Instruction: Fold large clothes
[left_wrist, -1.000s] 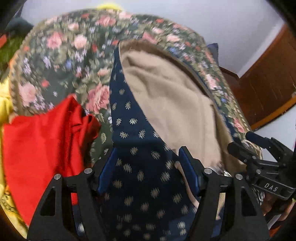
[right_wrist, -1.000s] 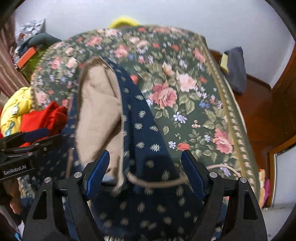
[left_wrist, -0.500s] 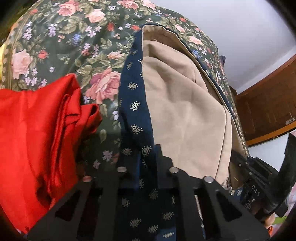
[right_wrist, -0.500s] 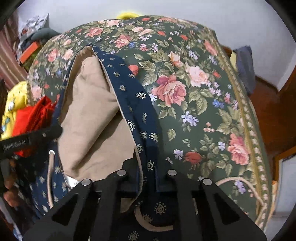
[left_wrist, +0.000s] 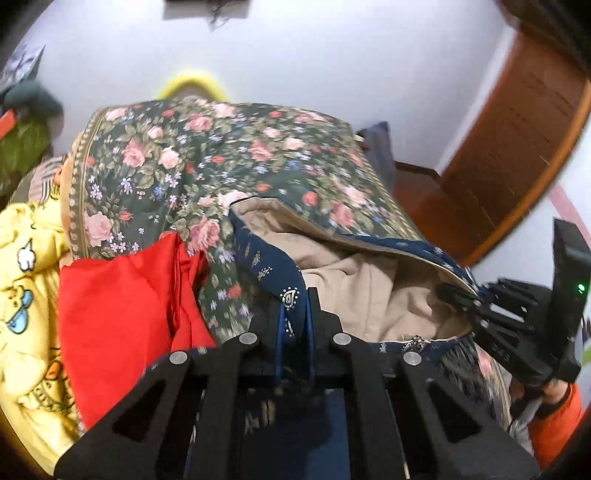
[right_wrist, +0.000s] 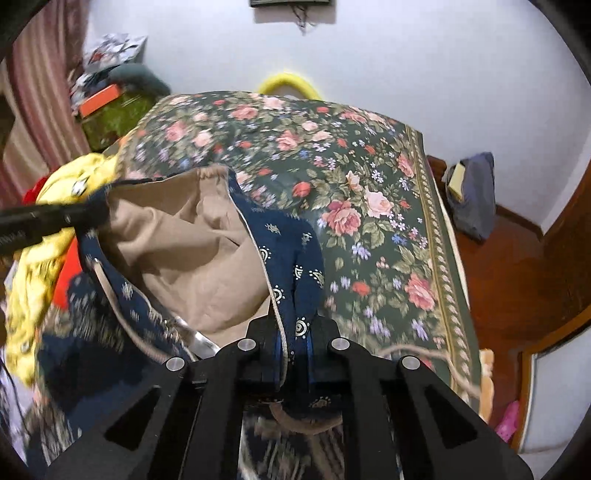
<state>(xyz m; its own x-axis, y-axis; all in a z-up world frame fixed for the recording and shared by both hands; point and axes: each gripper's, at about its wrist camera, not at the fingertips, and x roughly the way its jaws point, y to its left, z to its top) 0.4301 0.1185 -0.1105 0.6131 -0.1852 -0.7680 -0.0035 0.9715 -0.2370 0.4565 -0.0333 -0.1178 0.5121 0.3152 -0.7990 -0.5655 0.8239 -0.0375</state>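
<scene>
A navy patterned garment with a beige lining (left_wrist: 354, 284) hangs between my two grippers above the floral bed cover. My left gripper (left_wrist: 294, 314) is shut on its navy edge. My right gripper (right_wrist: 295, 325) is shut on the opposite navy edge (right_wrist: 291, 247). The beige lining (right_wrist: 184, 240) sags open between them. The right gripper also shows at the right of the left wrist view (left_wrist: 491, 317), and the left gripper at the left edge of the right wrist view (right_wrist: 44, 221). A beige drawstring (right_wrist: 424, 354) dangles from the garment.
The floral bed cover (right_wrist: 369, 177) fills the middle. A red garment (left_wrist: 122, 302) and a yellow cartoon-print one (left_wrist: 26, 288) lie at the left. A wooden door (left_wrist: 517, 140) stands right, dark bundle (right_wrist: 472, 192) on the wood floor.
Both grippers closed on the garment's navy edges, then lifted it up and back off the bed; the lining now sags open and more of the room shows.
</scene>
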